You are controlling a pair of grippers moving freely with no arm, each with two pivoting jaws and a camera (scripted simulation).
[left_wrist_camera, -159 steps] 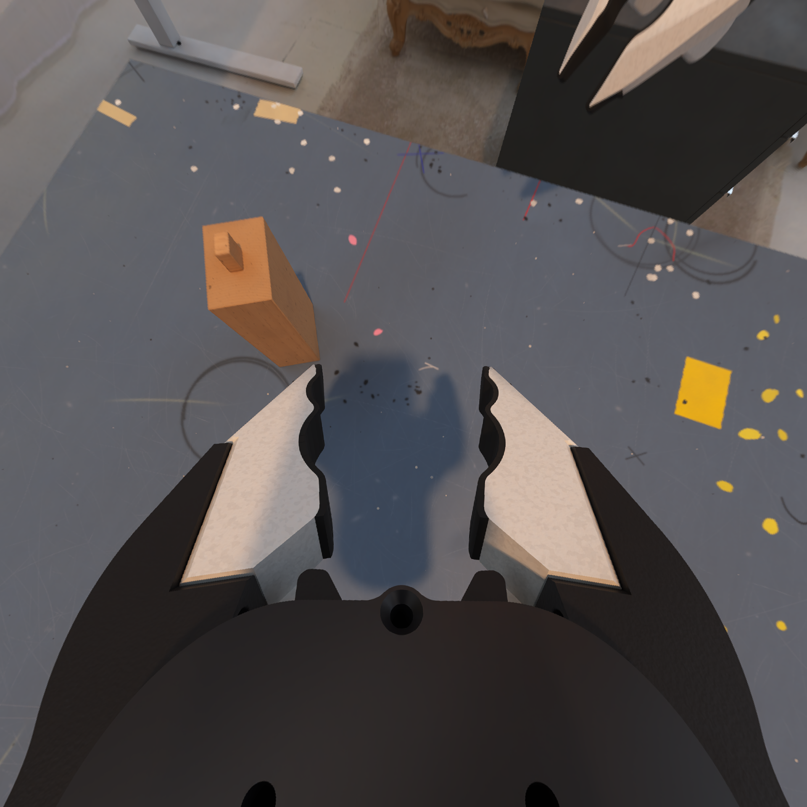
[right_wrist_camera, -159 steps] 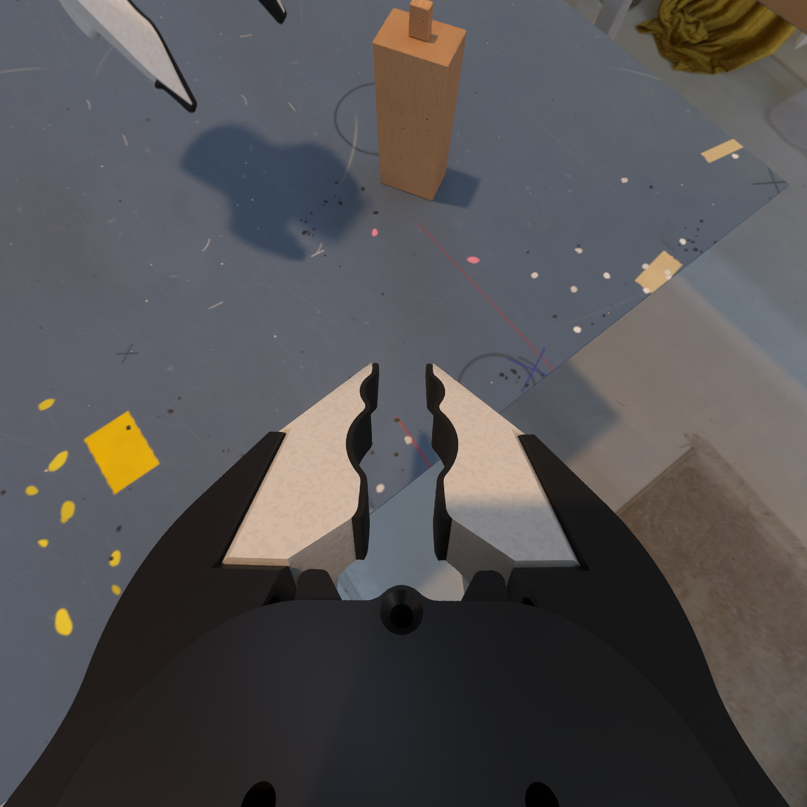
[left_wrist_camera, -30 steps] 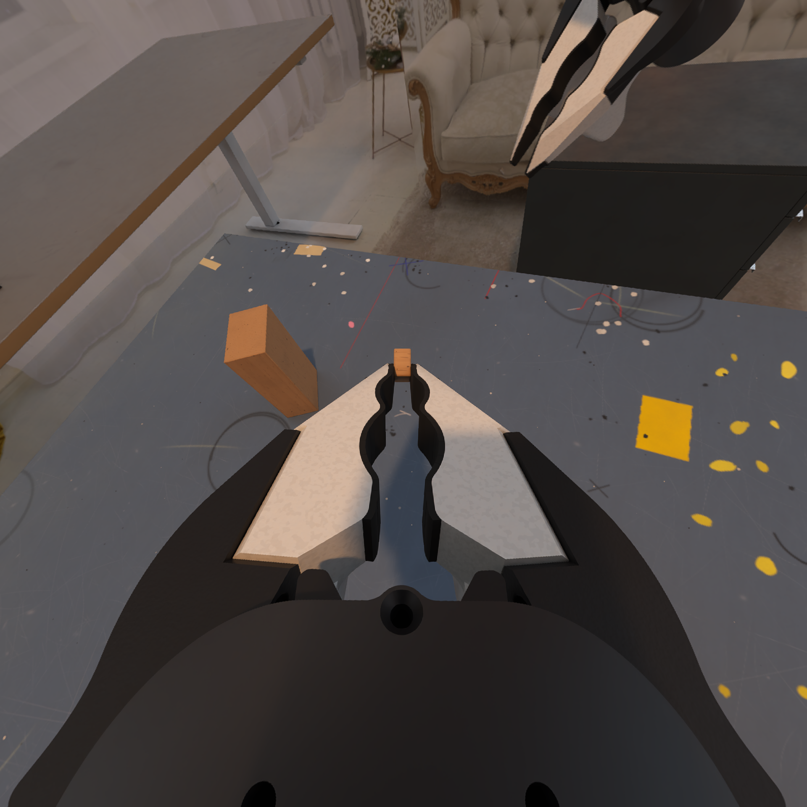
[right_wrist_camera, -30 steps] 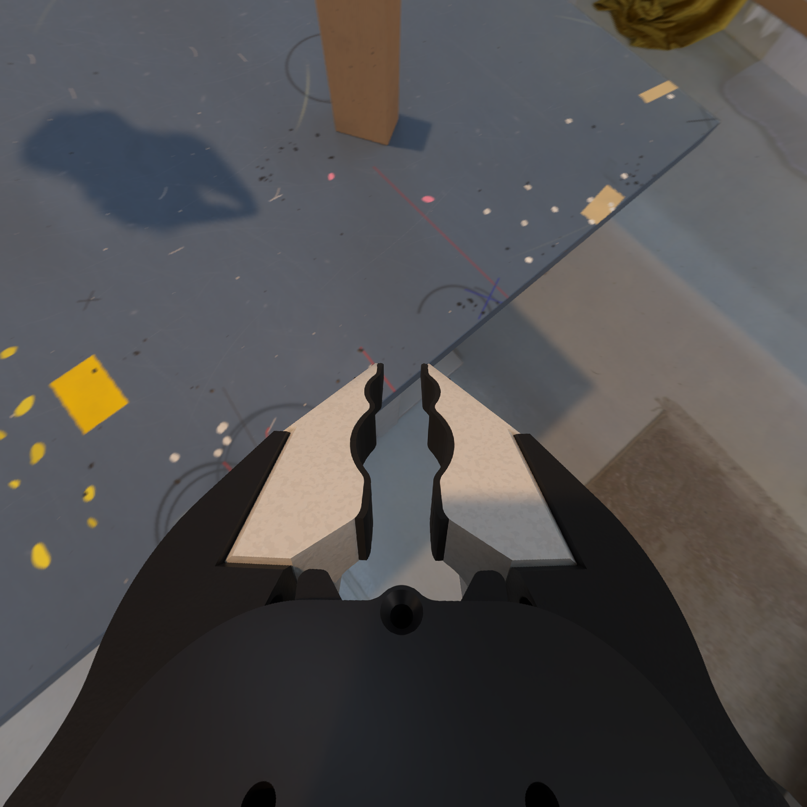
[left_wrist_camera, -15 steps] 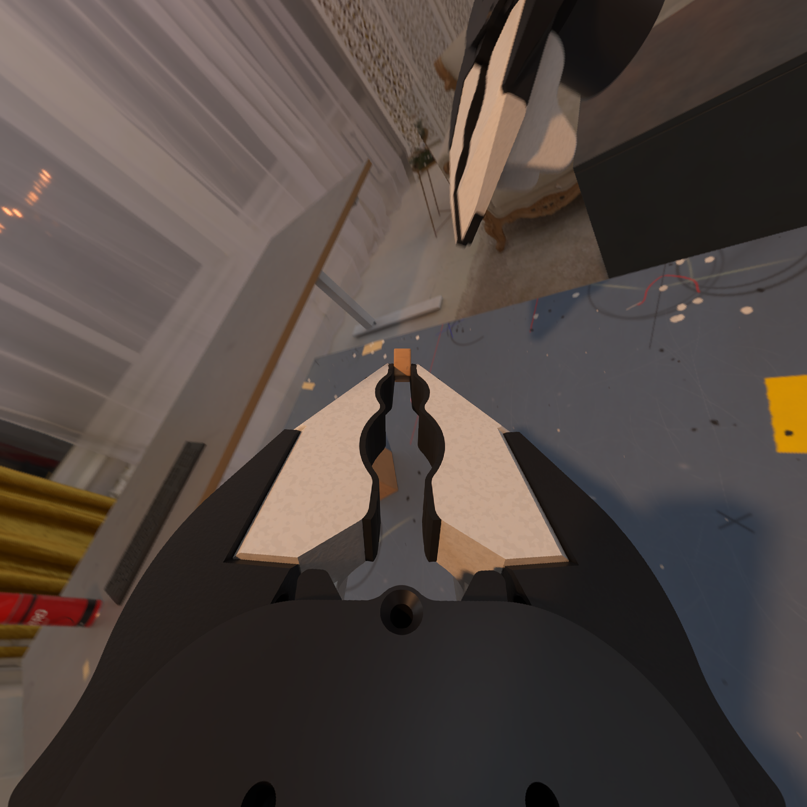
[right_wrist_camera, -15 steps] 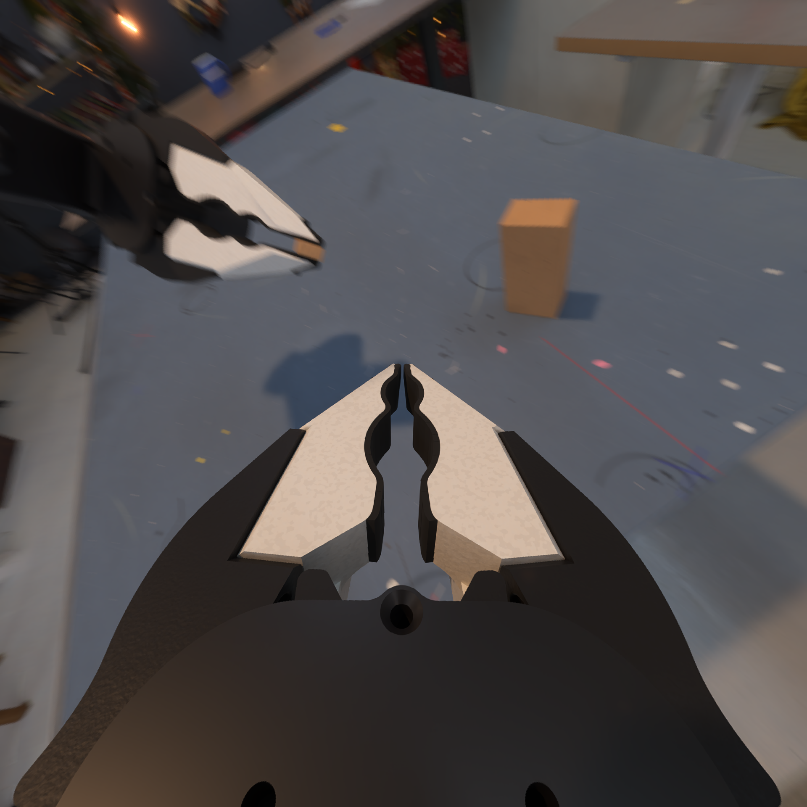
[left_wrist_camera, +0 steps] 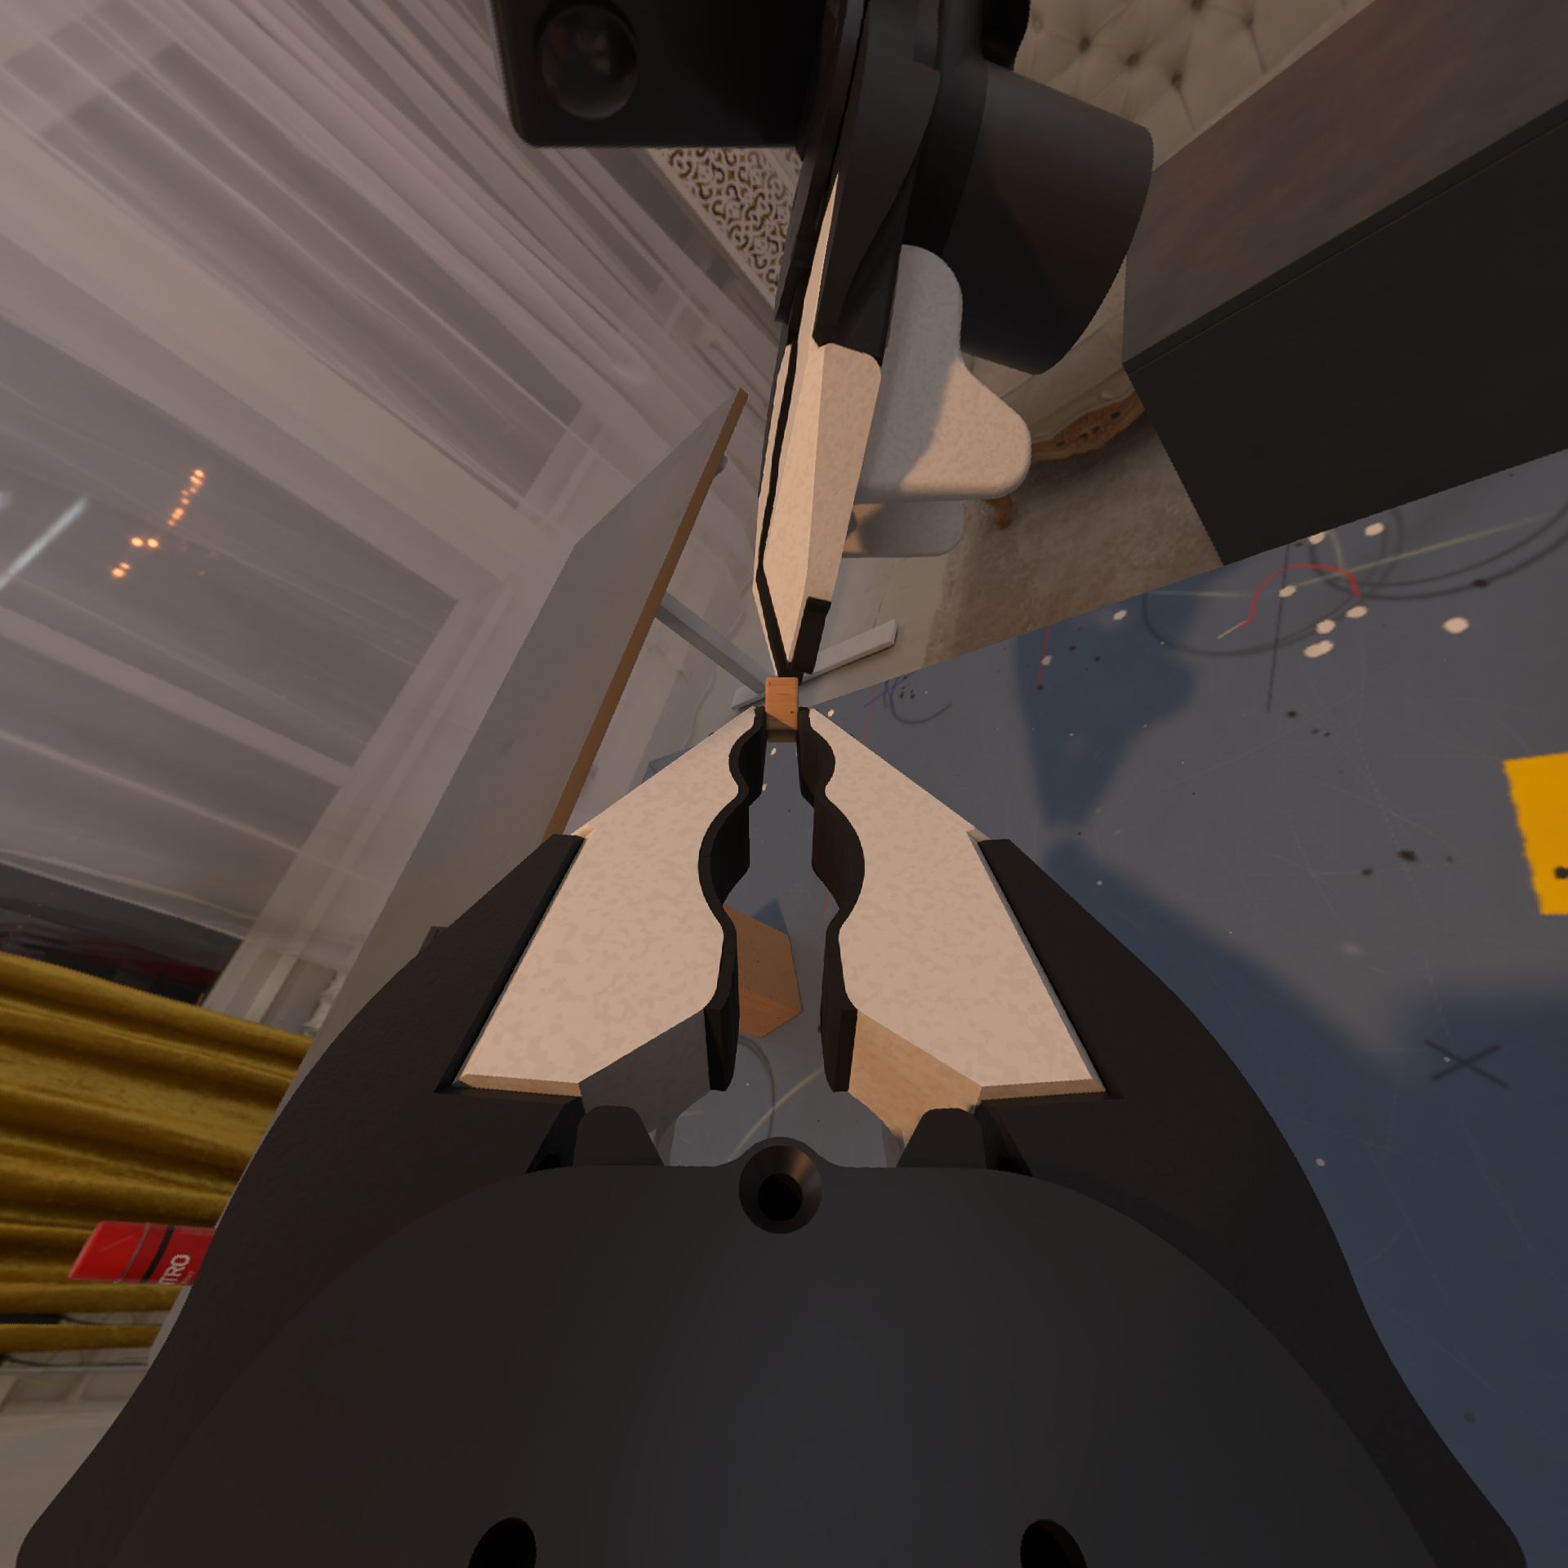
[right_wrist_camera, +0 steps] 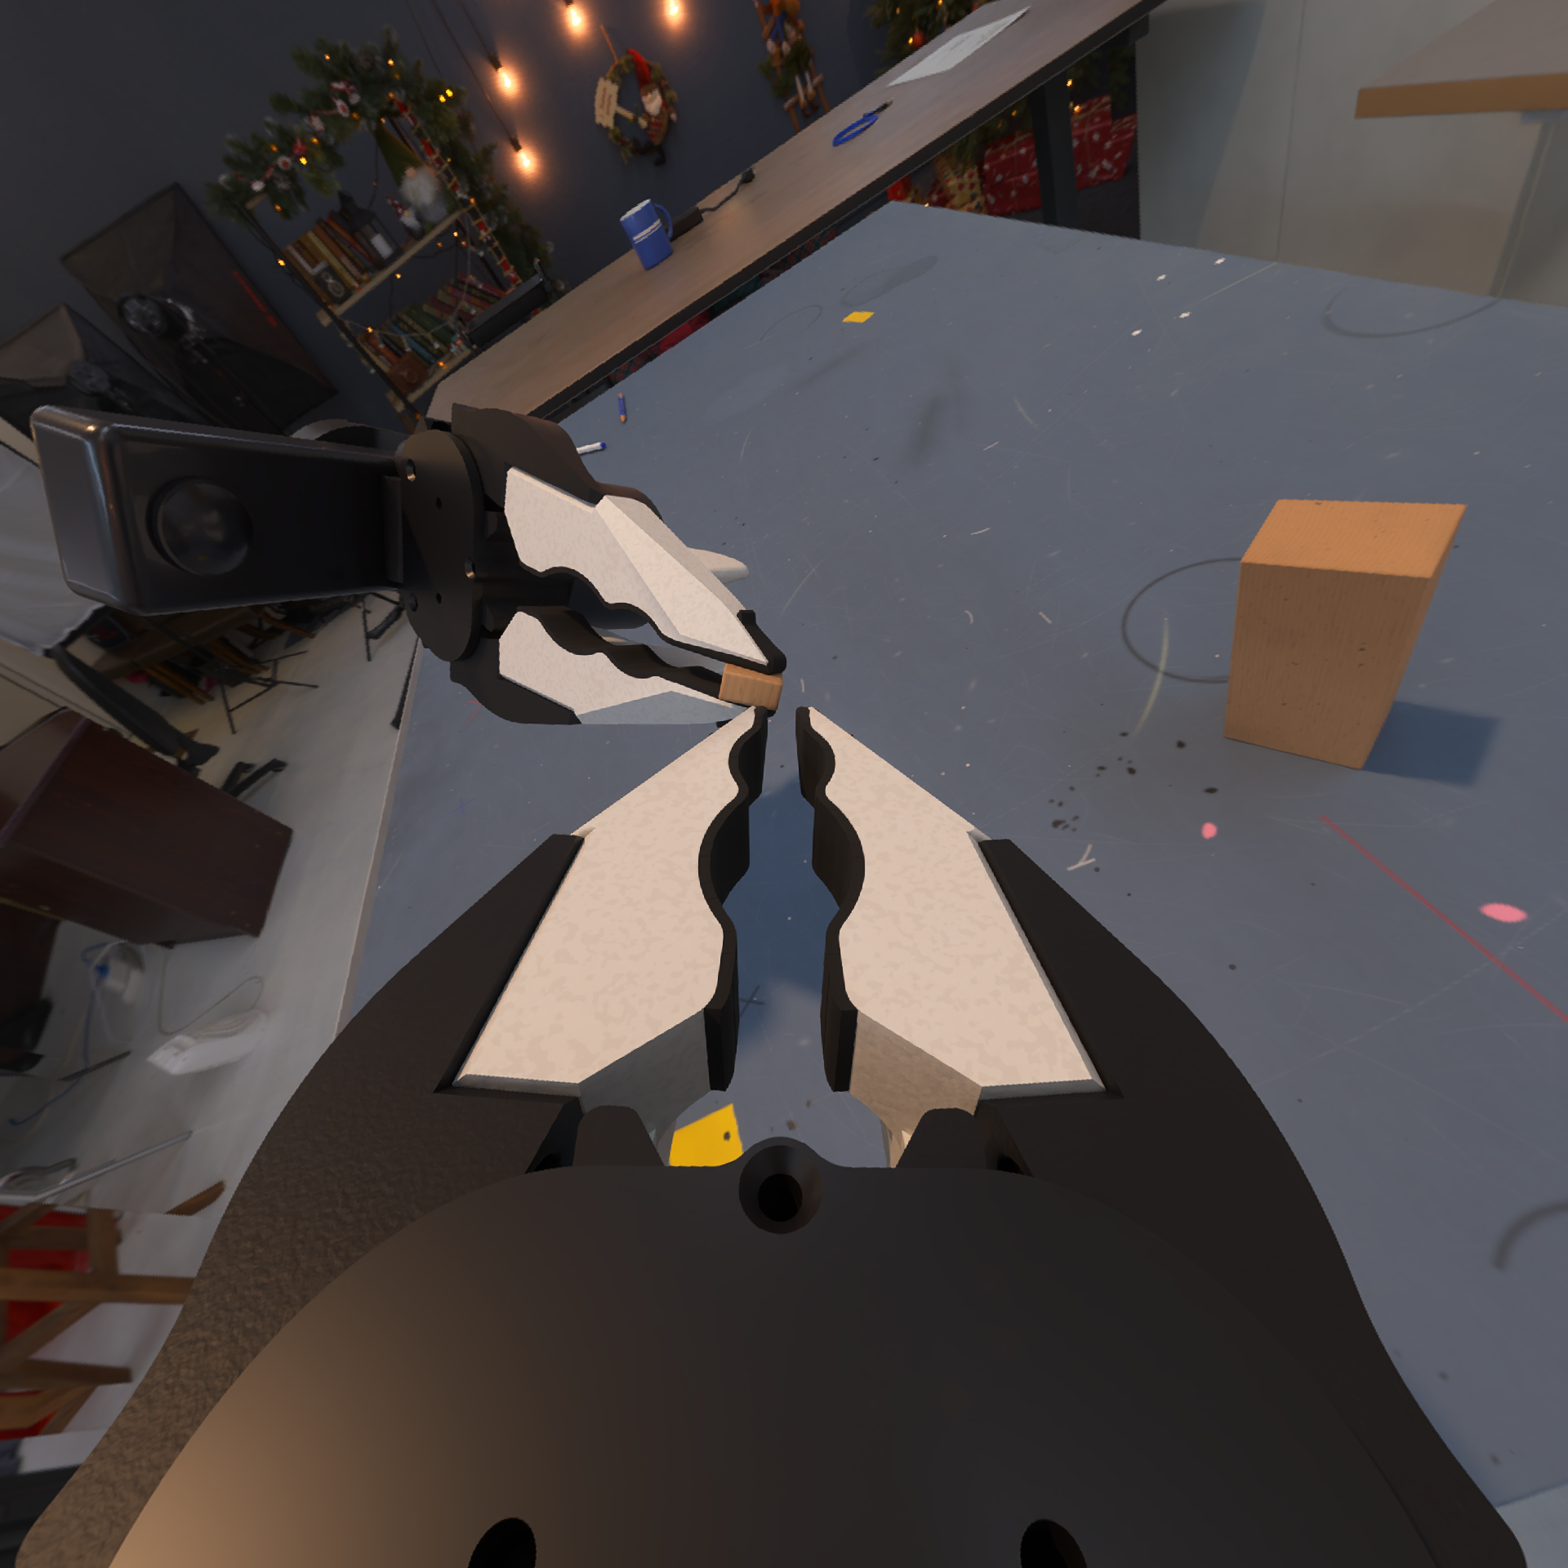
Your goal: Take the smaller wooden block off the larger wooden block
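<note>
My left gripper point(left_wrist_camera: 781, 723) is shut on the smaller wooden block point(left_wrist_camera: 781, 702), which sticks out past its fingertips, held in the air above the grey table point(left_wrist_camera: 1273, 848). The right wrist view shows this left gripper point(right_wrist_camera: 751, 676) side-on with the small block point(right_wrist_camera: 751, 686) at its tips. My right gripper point(right_wrist_camera: 779, 719) has its jaws a narrow gap apart with nothing between them; its tips sit right at the small block. It comes down from above in the left wrist view point(left_wrist_camera: 793, 658). The larger wooden block point(right_wrist_camera: 1341, 628) stands upright on the table, with nothing on top.
A yellow square patch point(left_wrist_camera: 1540, 831) marks the table on the right. A black cabinet point(left_wrist_camera: 1358, 382) stands past the far edge. A long wooden desk point(right_wrist_camera: 764, 212) with a blue mug point(right_wrist_camera: 646, 233) runs beside the table, and pens point(right_wrist_camera: 621, 407) lie near that edge.
The left gripper took the small block off the larger block and lifted it. In the last half second the right gripper came tip to tip with it and its jaws parted slightly.
</note>
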